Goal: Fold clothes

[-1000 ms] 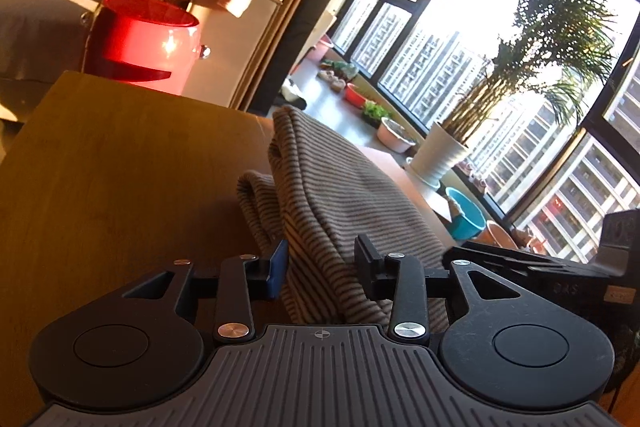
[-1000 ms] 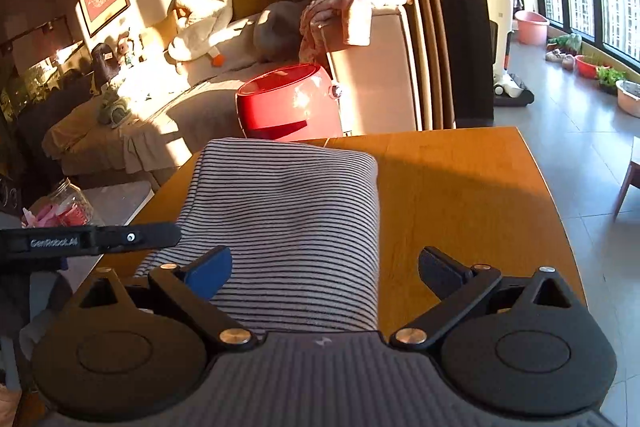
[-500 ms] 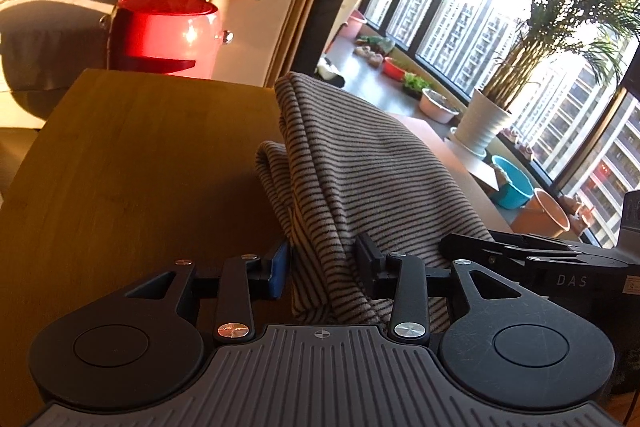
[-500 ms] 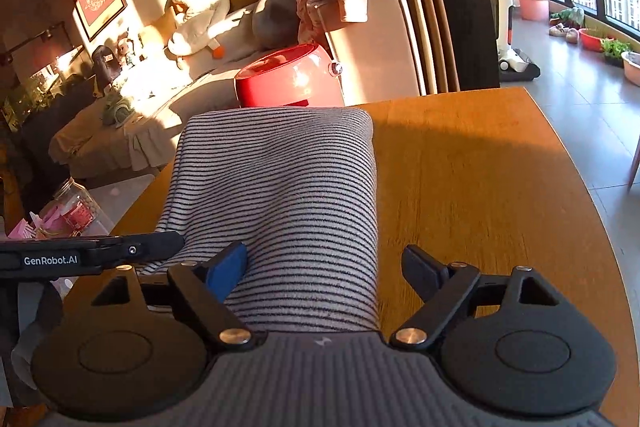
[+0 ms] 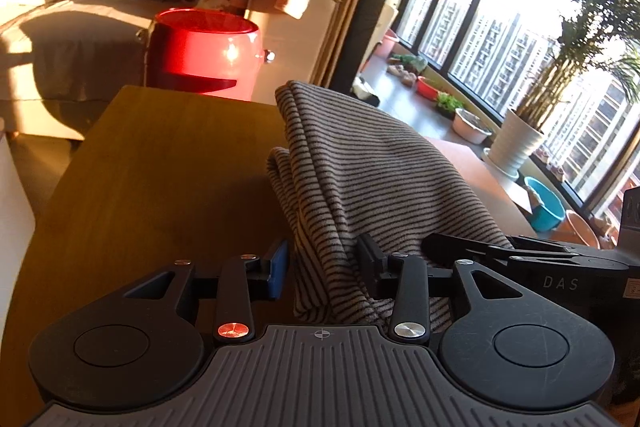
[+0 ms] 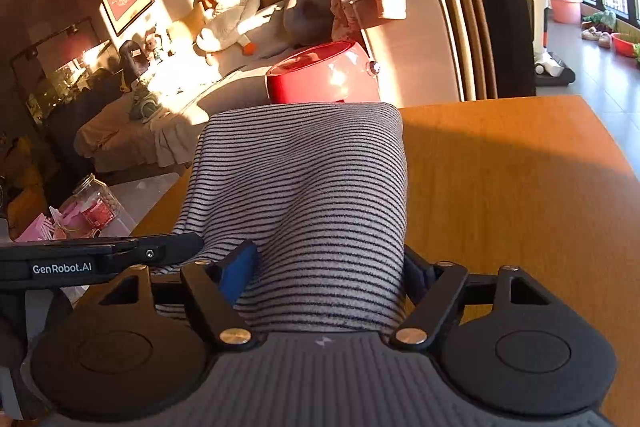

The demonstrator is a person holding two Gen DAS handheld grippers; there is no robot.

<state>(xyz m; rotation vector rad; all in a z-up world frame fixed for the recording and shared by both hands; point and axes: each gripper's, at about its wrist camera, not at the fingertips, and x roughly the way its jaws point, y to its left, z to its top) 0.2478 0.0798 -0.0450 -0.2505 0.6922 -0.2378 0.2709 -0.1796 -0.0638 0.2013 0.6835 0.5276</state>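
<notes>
Right now we see the striped garment (image 5: 372,167) folded into a thick bundle on the wooden table (image 5: 160,167), running up the middle of both frames. In the left wrist view, low in the frame, the left gripper (image 5: 322,269) has the near edge of the garment between its 2 fingers: the black right finger presses into the fabric, while the blue pad (image 5: 279,267) on the left finger sits just beside it with a thin dark gap, so we cannot tell whether that side truly grips. Its jaws stand fairly narrow.

In the right wrist view, the right gripper (image 6: 328,279) has its jaws closing around the near end of the garment (image 6: 304,187); the cloth fills the whole space between them, and both fingers appear to touch its sides at the lower centre of the frame. The other gripper's black body, marked with white lettering, pokes in at the lower left of that frame.

Beyond the table's far edge, at the upper centre, stands a red round appliance (image 6: 324,75), with a sofa (image 6: 248,39) and a white plush toy (image 6: 228,15) behind it. A potted palm (image 5: 560,75) fills the right of the left wrist view by the windows.
</notes>
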